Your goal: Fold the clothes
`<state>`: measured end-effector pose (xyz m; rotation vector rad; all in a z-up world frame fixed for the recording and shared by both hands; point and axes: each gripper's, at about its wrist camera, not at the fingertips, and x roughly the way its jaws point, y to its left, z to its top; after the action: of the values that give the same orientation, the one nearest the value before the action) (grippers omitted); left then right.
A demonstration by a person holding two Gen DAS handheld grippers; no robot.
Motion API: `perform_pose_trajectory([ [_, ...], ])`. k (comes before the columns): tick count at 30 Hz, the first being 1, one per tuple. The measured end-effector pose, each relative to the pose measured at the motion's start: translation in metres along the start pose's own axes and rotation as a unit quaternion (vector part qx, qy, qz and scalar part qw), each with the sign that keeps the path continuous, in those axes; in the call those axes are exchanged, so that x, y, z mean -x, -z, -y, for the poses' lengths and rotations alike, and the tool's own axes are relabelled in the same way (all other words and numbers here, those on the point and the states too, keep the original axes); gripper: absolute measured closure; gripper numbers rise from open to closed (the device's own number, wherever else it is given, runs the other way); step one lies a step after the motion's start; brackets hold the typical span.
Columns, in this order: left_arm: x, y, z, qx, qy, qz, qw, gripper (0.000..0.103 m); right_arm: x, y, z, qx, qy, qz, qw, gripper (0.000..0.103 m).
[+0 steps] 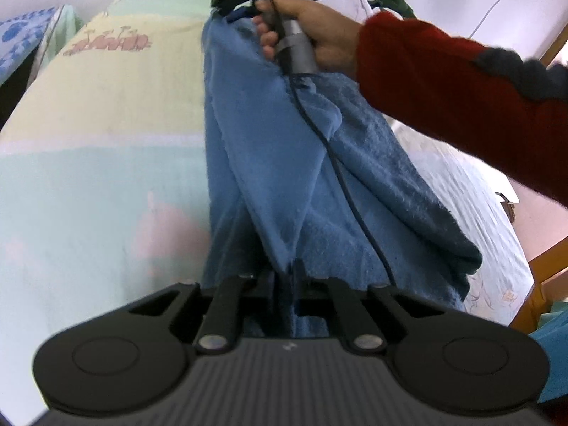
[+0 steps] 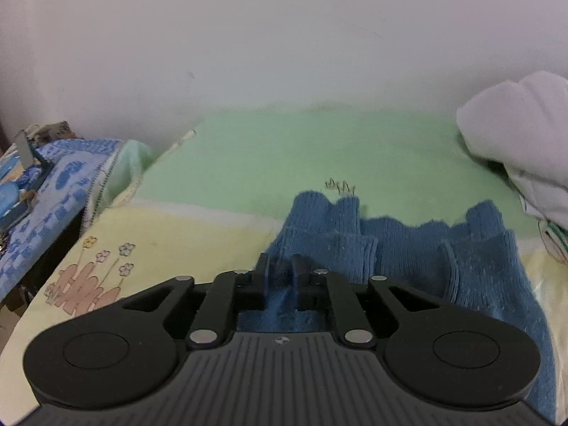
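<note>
Soft, even daylight fills both views; no hard shadows, only a faint dark patch under the white bundle (image 2: 525, 135) at three o'clock in the right wrist view. The wall (image 2: 284, 35) is washed out to a pale haze — colours look bleached. Fisheye bending curves the edges, with dark corners at eleven and one o'clock. In the left wrist view the hand (image 1: 312, 35) and red sleeve (image 1: 461, 99) are motion-blurred — the blue cloth (image 1: 284, 177) stays fairly sharp.
</note>
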<state>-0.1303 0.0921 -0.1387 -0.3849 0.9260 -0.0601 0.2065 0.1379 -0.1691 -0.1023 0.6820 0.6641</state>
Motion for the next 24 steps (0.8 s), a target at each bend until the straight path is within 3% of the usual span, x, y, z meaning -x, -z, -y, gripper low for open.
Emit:
perform_pose_trajectory([
  [3, 0.014, -0.001, -0.002, -0.012, -0.008, 0.002, 0.9999, 0.099, 0.04, 0.001, 0.01, -0.005, 0.004, 0.016, 1.0, 0.075],
  [5, 0.031, -0.003, -0.002, -0.028, -0.02, 0.012, 0.9993, 0.096, 0.069, 0.012, 0.024, -0.011, -0.036, 0.0, 0.999, 0.072],
  [7, 0.048, -0.005, 0.001, -0.054, -0.037, 0.026, 0.9975, 0.096, 0.094, 0.028, 0.041, -0.028, -0.058, -0.025, 0.998, 0.063],
  [9, 0.061, -0.011, 0.005, -0.081, -0.049, 0.042, 0.9946, 0.093, 0.111, 0.048, 0.053, -0.048, -0.077, -0.052, 0.994, 0.062],
  [13, 0.048, -0.029, 0.005, -0.087, -0.023, 0.047, 0.9948, 0.093, 0.131, 0.085, 0.058, -0.063, -0.098, -0.096, 0.988, 0.062],
  [17, 0.003, -0.03, 0.006, -0.063, 0.012, 0.005, 0.9979, 0.09, 0.14, 0.105, 0.059, -0.053, -0.075, -0.076, 0.993, 0.069],
  [19, -0.011, -0.019, 0.006, -0.068, 0.004, -0.013, 0.9976, 0.089, 0.147, 0.108, 0.064, -0.059, -0.058, -0.072, 0.994, 0.07],
  [21, -0.007, -0.011, 0.009, -0.082, 0.008, -0.003, 0.9966, 0.066, 0.158, 0.106, 0.065, -0.068, -0.058, -0.072, 0.993, 0.068],
  [24, -0.003, -0.006, 0.014, -0.09, 0.019, -0.008, 0.9957, 0.066, 0.185, 0.113, 0.052, -0.067, -0.089, -0.035, 0.993, 0.068],
])
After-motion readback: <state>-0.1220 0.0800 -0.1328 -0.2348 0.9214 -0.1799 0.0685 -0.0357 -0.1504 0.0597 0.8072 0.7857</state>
